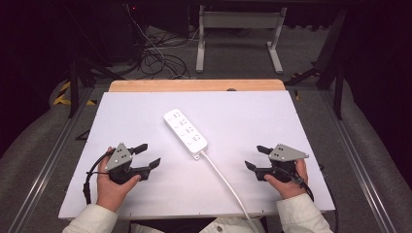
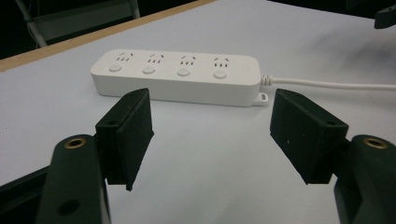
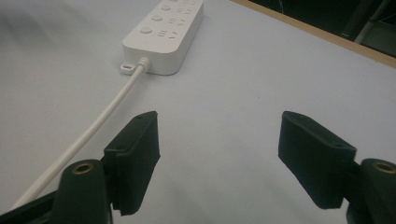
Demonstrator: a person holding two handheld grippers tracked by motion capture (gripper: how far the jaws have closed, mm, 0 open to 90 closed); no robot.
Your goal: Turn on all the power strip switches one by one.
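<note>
Power strip lying mid-counter, between and beyond both grippers, left gripper released near left, right gripper released near right, both well apart from strip, cord trailing near

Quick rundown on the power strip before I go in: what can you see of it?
The power strip is a long white block with rounded corners, plastic by the look of it, lying flat and diagonal mid-table between the two grippers, untouched by either. Its top carries four socket groups, each with a round button; nothing is plugged in. A small tab sits at the end where its white cord leaves through a ribbed collar and runs off the near table edge.
</note>
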